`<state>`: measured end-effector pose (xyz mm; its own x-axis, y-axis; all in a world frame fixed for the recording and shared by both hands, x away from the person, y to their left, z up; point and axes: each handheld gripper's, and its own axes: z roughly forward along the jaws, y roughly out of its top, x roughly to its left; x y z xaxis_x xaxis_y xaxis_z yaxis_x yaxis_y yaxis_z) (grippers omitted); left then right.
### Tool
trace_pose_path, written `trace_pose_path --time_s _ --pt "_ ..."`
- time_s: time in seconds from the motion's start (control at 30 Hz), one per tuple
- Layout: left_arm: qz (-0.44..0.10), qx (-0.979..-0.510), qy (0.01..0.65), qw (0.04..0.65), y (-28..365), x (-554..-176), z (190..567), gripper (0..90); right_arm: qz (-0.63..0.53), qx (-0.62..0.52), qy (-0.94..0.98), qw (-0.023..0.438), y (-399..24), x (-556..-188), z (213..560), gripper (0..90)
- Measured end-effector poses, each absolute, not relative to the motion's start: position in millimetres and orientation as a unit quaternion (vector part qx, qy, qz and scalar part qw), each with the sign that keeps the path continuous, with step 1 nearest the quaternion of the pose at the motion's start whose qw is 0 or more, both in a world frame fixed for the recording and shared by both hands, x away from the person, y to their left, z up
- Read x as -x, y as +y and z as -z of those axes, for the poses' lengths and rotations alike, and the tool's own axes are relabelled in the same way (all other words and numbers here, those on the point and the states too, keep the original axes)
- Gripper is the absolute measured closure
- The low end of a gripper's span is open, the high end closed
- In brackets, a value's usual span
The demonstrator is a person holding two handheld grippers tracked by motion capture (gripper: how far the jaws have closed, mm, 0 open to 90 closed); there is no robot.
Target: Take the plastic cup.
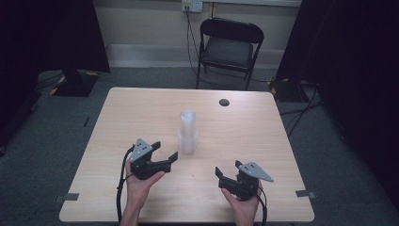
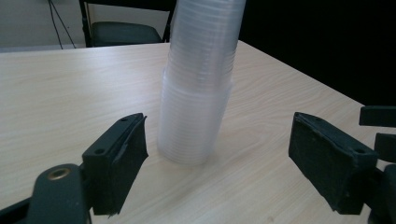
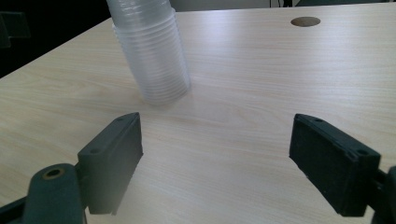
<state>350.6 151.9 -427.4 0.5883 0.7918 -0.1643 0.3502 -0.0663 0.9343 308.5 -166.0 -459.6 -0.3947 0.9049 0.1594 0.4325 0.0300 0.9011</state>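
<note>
High view: a tall stack of nested clear plastic cups (image 1: 187,132) stands upright near the middle of the pale wood-grain table (image 1: 141,113), long axis vertical. Which end the mouths face can't be told from here. The left gripper (image 1: 164,151) sits just beside the stack's base, to the person's left, jaws spread and aimed at it, not touching. The right gripper (image 1: 218,172) is nearer the person and to the right, apart from the stack, jaws also spread w/ nothing between them. A round dark grommet hole (image 1: 224,102) sits toward the far edge; a black folding chair (image 1: 228,47) stands beyond the table.

Left gripper view: stack (image 2: 198,84) rises dead ahead between the two spread black jaws, w/ gaps on both sides. It steps: a wider lower section w/ a lip, then a narrower run above, ribbed by many rims. Judgement: very light, thin-walled, slick, easy to crush or tip since it's tall on a small foot. Best hold is prob. low to mid, on the rim-stiffened band, gentle squeeze; gripping high would likely lever it over or lift off only some cups.

Right gripper view: stack (image 3: 152,56) is ahead and left of the jaws' line, farther off, top cropped. Jaws wide apart over bare table. Grommet hole (image 3: 305,21) at upper right.
</note>
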Motion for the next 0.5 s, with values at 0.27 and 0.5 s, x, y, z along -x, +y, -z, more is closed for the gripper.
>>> trace_pose_path --time_s 0.27,0.5 --pt "-0.217 -0.709 0.391 0.545 142 -362 410 17.6 -0.491 -0.486 0.682 0.239 -162 -306 458 14.8" --pt "-0.224 -0.717 0.379 0.541 133 -373 401 17.0 -0.497 -0.481 0.68 0.243 -161 -304 455 15.4"
